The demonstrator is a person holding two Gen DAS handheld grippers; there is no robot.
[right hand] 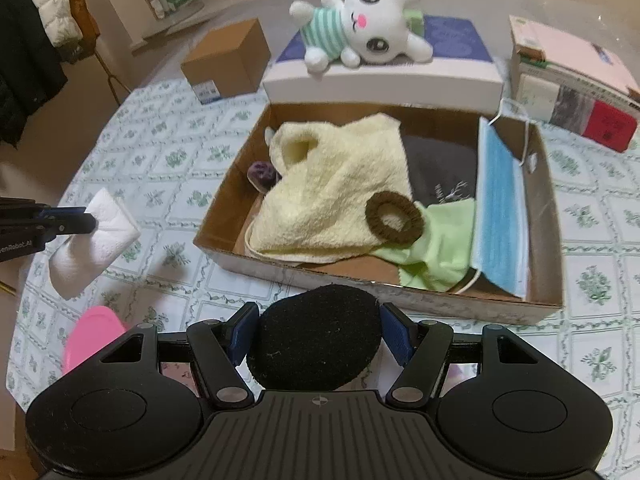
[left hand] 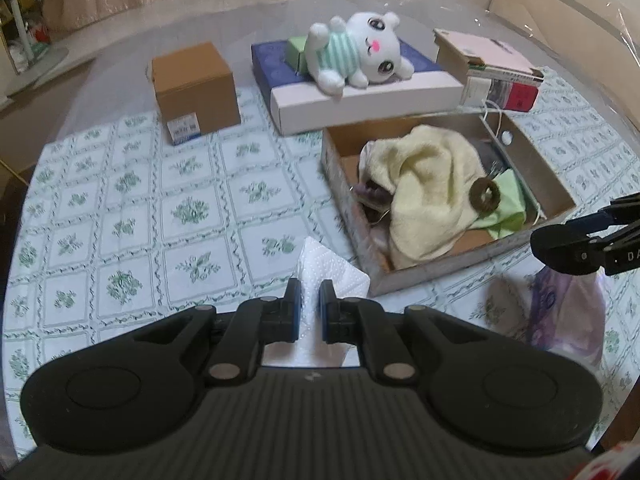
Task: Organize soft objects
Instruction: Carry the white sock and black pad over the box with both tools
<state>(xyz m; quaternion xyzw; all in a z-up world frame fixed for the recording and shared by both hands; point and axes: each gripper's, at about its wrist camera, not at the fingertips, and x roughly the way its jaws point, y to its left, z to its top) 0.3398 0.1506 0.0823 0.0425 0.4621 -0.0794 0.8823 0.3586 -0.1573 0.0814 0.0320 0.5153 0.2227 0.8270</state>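
Right wrist: right gripper (right hand: 318,334) clamps black pad (right hand: 314,340) near box rim (right hand: 400,294); left gripper (left hand: 310,300) pinches tissue (left hand: 320,276).

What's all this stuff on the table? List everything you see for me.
Open cardboard box: one, brown, table centre.
Towel: one, pale yellow, in the box.
Hair tie: one, brown, on the towel.
Green cloth: one, in the box.
Face mask: one, blue, against the box's right wall.
Plush bunny: one, white, on the flat box.
Small carton: one, brown, far left.
Left hand-held gripper: shut on white paper towel.
Right hand-held gripper: holding black pad.
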